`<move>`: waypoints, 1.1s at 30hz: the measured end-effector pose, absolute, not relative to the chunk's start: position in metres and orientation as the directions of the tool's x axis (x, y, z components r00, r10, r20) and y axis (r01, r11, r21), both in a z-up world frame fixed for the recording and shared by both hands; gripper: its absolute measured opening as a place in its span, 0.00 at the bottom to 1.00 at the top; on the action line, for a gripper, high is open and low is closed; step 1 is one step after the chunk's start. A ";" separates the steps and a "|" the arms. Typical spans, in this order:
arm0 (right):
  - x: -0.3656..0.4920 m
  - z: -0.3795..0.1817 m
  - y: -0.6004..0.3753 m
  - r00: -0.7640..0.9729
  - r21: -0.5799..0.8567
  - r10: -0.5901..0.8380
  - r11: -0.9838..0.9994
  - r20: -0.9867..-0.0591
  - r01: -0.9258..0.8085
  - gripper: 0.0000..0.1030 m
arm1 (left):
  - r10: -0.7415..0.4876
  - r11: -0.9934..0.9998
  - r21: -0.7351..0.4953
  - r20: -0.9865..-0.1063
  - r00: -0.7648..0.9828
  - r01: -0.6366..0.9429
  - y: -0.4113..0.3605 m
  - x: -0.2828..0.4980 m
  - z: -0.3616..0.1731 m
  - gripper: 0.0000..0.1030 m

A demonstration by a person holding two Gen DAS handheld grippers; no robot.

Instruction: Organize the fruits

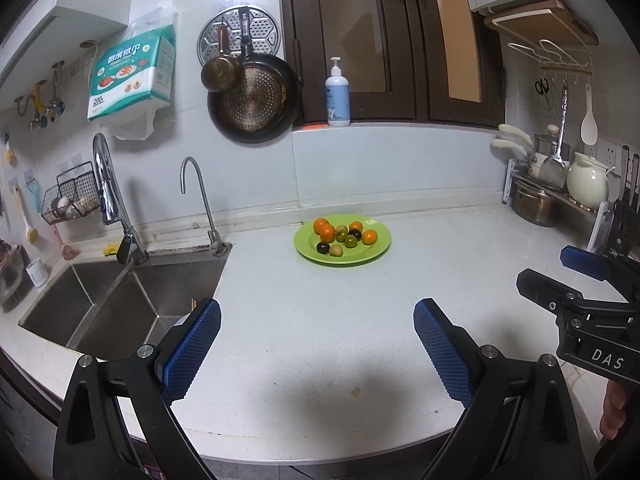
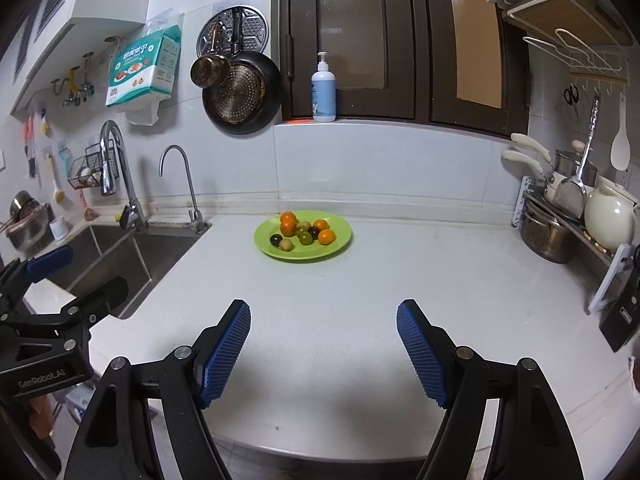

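Observation:
A green plate point(image 1: 380, 246) point(image 2: 340, 240) sits on the white counter near the back wall. It holds several small fruits: orange ones point(image 1: 327, 232) point(image 2: 289, 228), dark ones point(image 1: 322, 247) point(image 2: 275, 239) and greenish or tan ones point(image 1: 336, 251) point(image 2: 285, 244). My left gripper point(image 1: 316, 354) is open and empty above the counter's front, well short of the plate. My right gripper point(image 2: 323, 354) is open and empty, also at the front. Each gripper shows at the edge of the other's view, the right point(image 1: 560, 276) and the left point(image 2: 76, 276).
A steel sink point(image 1: 120, 304) point(image 2: 132, 260) with two taps lies left of the plate. Pans hang on the wall behind. A soap bottle point(image 1: 338, 96) stands on the sill. A rack with pots and a cream jug point(image 2: 608, 216) fills the right side.

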State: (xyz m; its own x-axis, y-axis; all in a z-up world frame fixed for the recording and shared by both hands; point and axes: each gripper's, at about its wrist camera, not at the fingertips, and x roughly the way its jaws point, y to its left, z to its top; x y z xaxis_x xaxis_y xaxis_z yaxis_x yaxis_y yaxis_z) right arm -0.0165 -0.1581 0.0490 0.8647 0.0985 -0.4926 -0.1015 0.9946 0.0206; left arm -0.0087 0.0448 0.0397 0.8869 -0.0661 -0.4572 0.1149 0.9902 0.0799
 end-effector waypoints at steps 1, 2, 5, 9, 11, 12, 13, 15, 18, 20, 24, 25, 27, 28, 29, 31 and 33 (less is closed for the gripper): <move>-0.017 0.049 -0.159 0.865 0.021 0.098 0.995 -0.492 -0.100 0.74 | -0.067 0.990 0.080 -0.457 0.887 0.116 0.044 -0.009 0.040 0.99; -0.017 0.049 -0.158 0.866 0.022 0.096 0.995 -0.492 -0.098 0.74 | -0.063 0.990 0.082 -0.455 0.888 0.113 0.044 -0.009 0.040 0.99; -0.017 0.049 -0.161 0.865 0.028 0.096 0.995 -0.493 -0.095 0.74 | -0.056 0.990 0.092 -0.454 0.889 0.109 0.042 -0.010 0.040 1.00; -0.018 0.048 -0.163 0.865 0.030 0.094 0.995 -0.493 -0.091 0.74 | -0.047 0.990 0.098 -0.453 0.890 0.102 0.040 -0.011 0.040 1.00; -0.018 0.048 -0.164 0.864 0.033 0.097 0.995 -0.493 -0.093 0.74 | -0.044 0.990 0.101 -0.454 0.890 0.100 0.040 -0.011 0.040 1.00; -0.018 0.049 -0.164 0.864 0.032 0.097 0.995 -0.493 -0.093 0.74 | -0.042 0.990 0.103 -0.455 0.890 0.099 0.040 -0.011 0.040 1.00; -0.018 0.049 -0.164 0.865 0.031 0.096 0.995 -0.493 -0.092 0.74 | -0.039 0.990 0.104 -0.454 0.890 0.097 0.040 -0.011 0.040 1.00; -0.018 0.049 -0.164 0.865 0.032 0.096 0.995 -0.493 -0.092 0.74 | -0.037 0.990 0.108 -0.451 0.892 0.095 0.040 -0.011 0.040 1.00; -0.018 0.049 -0.164 0.863 0.034 0.100 0.995 -0.495 -0.095 0.74 | -0.027 0.990 0.115 -0.446 0.895 0.087 0.039 -0.012 0.041 1.00; -0.019 0.049 -0.164 0.863 0.032 0.099 0.995 -0.495 -0.095 0.74 | -0.024 0.989 0.117 -0.446 0.895 0.085 0.039 -0.012 0.040 1.00; -0.018 0.049 -0.165 0.862 0.032 0.104 0.994 -0.496 -0.101 0.74 | -0.022 0.990 0.113 -0.445 0.895 0.081 0.040 -0.013 0.040 1.00; -0.018 0.049 -0.165 0.862 0.031 0.104 0.994 -0.496 -0.102 0.74 | -0.020 0.990 0.114 -0.445 0.895 0.079 0.040 -0.013 0.041 1.00; -0.018 0.049 -0.166 0.862 0.029 0.103 0.994 -0.496 -0.102 0.74 | -0.017 0.990 0.116 -0.445 0.895 0.077 0.039 -0.014 0.041 1.00; -0.018 0.049 -0.165 0.862 0.032 0.106 0.994 -0.496 -0.104 0.74 | -0.018 0.990 0.114 -0.445 0.895 0.077 0.039 -0.014 0.041 1.00; -0.018 0.049 -0.165 0.862 0.032 0.106 0.994 -0.496 -0.103 0.74 | -0.019 0.991 0.112 -0.444 0.896 0.077 0.040 -0.014 0.041 1.00; -0.017 0.049 -0.165 0.862 0.032 0.107 0.994 -0.495 -0.104 0.74 | -0.016 0.991 0.113 -0.446 0.895 0.074 0.040 -0.014 0.041 1.00; -0.017 0.049 -0.166 0.862 0.033 0.108 0.994 -0.496 -0.106 0.74 | -0.013 0.991 0.113 -0.445 0.895 0.071 0.039 -0.014 0.041 1.00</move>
